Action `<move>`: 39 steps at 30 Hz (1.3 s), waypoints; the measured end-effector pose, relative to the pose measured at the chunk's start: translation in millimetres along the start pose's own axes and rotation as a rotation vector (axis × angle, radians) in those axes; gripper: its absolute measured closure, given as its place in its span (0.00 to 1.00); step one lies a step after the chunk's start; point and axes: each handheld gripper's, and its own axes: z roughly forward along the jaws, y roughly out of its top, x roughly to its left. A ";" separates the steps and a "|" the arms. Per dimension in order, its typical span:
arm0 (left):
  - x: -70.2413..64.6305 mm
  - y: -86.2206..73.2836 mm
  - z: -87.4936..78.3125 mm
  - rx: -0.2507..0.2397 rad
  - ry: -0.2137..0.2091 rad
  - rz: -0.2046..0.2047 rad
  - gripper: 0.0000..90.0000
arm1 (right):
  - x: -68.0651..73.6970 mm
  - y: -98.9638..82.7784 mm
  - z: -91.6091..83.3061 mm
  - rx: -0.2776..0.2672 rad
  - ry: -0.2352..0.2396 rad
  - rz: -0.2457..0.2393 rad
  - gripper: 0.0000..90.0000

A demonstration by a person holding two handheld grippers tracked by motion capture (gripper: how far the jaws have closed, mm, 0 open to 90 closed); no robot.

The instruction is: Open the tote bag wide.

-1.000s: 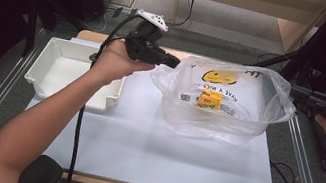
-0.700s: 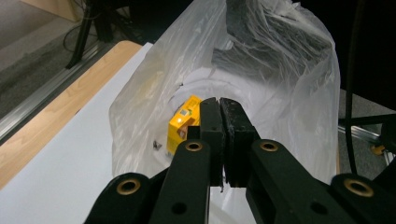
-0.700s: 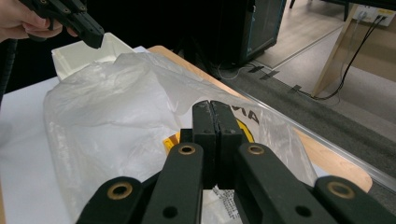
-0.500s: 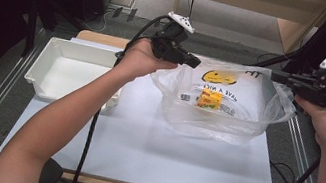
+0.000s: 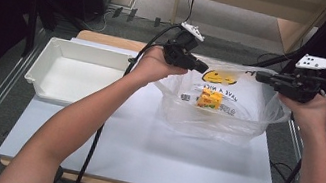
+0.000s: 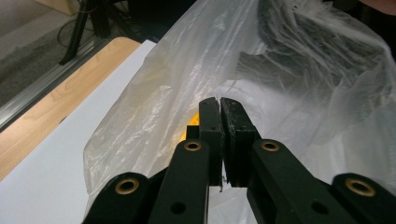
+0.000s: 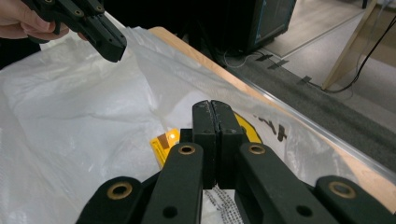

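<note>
A clear plastic bag [image 5: 227, 118] printed with a yellow smiley lies on the white table [image 5: 140, 153], with a yellow packet [image 5: 210, 99] inside it. My left gripper [image 5: 197, 67] hovers at the bag's far left rim, jaws shut with nothing between them. My right gripper [image 5: 258, 76] is at the far right rim, also shut and holding nothing. In the left gripper view the closed tips [image 6: 219, 100] point into the crumpled bag [image 6: 303, 93]. In the right gripper view the closed tips [image 7: 210, 103] sit over the bag [image 7: 70, 116] and the packet [image 7: 163, 142], and the left gripper [image 7: 100, 35] shows at top left.
An empty white tray [image 5: 48, 69] stands on the left of the table. A wooden strip [image 5: 109, 40] borders the table's far edge, with cables and the floor beyond it. Metal rails run along both sides of the table.
Both hands have moved in toward the bag and a little lower. The left gripper went right to the bag's left rim and the right came in from the right edge. Both jaws stayed shut.
</note>
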 end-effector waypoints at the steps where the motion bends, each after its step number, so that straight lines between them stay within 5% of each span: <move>1: 1.3 -1.6 2.7 -0.002 0.002 -0.006 0.99 | -1.6 -5.0 3.9 0.008 0.001 0.007 1.00; 39: 34.6 -74.8 65.9 0.028 0.097 -0.150 0.97 | -8.9 -88.9 53.4 0.060 -0.033 0.166 1.00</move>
